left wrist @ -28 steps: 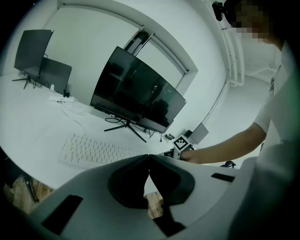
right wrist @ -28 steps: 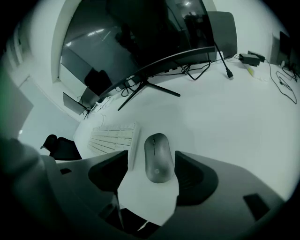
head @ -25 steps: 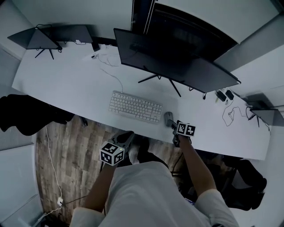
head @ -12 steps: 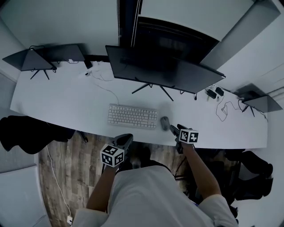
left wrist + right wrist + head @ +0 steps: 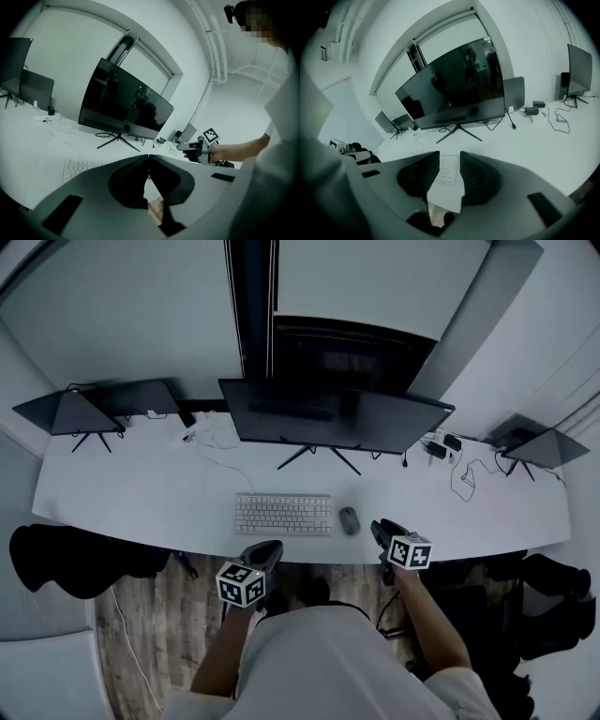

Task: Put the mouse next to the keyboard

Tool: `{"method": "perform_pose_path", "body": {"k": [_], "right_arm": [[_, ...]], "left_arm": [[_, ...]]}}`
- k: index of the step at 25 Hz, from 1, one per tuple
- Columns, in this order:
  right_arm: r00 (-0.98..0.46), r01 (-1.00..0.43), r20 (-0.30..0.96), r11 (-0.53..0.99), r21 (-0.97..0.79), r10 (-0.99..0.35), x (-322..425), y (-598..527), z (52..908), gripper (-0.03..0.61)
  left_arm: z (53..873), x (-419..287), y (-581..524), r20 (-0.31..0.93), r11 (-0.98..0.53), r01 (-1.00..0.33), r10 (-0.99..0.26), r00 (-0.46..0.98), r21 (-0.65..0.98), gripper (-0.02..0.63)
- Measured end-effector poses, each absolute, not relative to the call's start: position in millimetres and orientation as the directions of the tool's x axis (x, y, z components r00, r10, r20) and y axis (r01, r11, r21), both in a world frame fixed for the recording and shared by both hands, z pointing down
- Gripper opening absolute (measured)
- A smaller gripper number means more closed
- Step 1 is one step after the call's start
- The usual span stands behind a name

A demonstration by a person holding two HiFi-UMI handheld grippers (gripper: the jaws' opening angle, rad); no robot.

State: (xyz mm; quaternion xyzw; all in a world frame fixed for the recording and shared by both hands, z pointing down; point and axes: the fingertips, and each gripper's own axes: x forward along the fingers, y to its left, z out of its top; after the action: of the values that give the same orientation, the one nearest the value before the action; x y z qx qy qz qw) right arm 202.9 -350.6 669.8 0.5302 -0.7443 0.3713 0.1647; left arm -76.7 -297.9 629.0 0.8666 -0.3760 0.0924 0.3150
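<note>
The grey mouse (image 5: 349, 519) lies on the white desk (image 5: 150, 493), just right of the white keyboard (image 5: 283, 514). My right gripper (image 5: 380, 530) hovers at the desk's front edge, a little right of the mouse and apart from it. Its jaws are closing with a gap left and nothing between them; through the gap in the right gripper view (image 5: 450, 157) I see the keyboard (image 5: 447, 169). My left gripper (image 5: 267, 550) is held below the desk edge, in front of the keyboard. Its jaws (image 5: 148, 157) touch at the tips and hold nothing.
A wide dark monitor (image 5: 333, 418) on a tripod foot stands behind the keyboard. Smaller screens on stands sit at the far left (image 5: 94, 409) and far right (image 5: 544, 444). Cables and chargers (image 5: 441, 444) lie at the back right. A black chair (image 5: 75, 559) stands on the floor at the left.
My right gripper has drawn back from the mouse toward the desk's front edge. The mouse stays beside the keyboard. The head view has tilted up.
</note>
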Motion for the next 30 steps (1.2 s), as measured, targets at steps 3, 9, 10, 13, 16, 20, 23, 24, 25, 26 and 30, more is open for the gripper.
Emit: {"method": "perform_pose_path", "body": {"k": [3,9,10,13,16,20,23,24,25,26,30], "right_arm": [[-0.367,-0.919,0.618,0.170,-0.355,-0.695,206,-345,655,0.133],[-0.332,-0.939,0.587,0.199,-0.281,-0.738,210,-335,628,0.103],[-0.328,-0.941,0.577,0.202,-0.273,-0.748,211,-333,623,0.094],[-0.319,-0.944,0.547,0.206,-0.259,-0.774,214,-327,609,0.071],[-0.319,-0.943,0.516,0.213,-0.255,-0.795,217,-321,596,0.061],[-0.322,-0.943,0.468,0.238,-0.231,-0.823,219,-316,576,0.057],[-0.326,-0.944,0.426,0.269,-0.191,-0.844,218,-313,562,0.054],[-0.329,-0.944,0.413,0.279,-0.178,-0.849,218,-312,559,0.054],[-0.331,-0.943,0.403,0.288,-0.166,-0.853,219,-311,556,0.054],[-0.333,-0.943,0.396,0.295,-0.155,-0.856,219,-310,553,0.052],[-0.333,-0.943,0.375,0.306,-0.131,-0.866,222,-307,547,0.048]], "left_arm": [[621,-80,-301,0.397,-0.513,-0.715,-0.600,0.695,0.475,0.018],[603,-84,-308,0.377,-0.530,-0.717,-0.615,0.693,0.453,0.017],[599,-85,-309,0.373,-0.534,-0.717,-0.616,0.693,0.448,0.018],[583,-85,-310,0.359,-0.545,-0.714,-0.623,0.696,0.439,0.018],[566,-85,-310,0.338,-0.561,-0.716,-0.636,0.694,0.415,0.018],[551,-84,-314,0.324,-0.581,-0.725,-0.650,0.687,0.370,0.018],[545,-85,-317,0.318,-0.586,-0.726,-0.655,0.686,0.360,0.017],[543,-85,-318,0.315,-0.587,-0.729,-0.659,0.683,0.352,0.018],[542,-86,-319,0.313,-0.590,-0.732,-0.664,0.680,0.340,0.018],[540,-86,-319,0.310,-0.592,-0.737,-0.670,0.675,0.326,0.018],[535,-89,-320,0.297,-0.592,-0.754,-0.693,0.657,0.285,0.018]]}}
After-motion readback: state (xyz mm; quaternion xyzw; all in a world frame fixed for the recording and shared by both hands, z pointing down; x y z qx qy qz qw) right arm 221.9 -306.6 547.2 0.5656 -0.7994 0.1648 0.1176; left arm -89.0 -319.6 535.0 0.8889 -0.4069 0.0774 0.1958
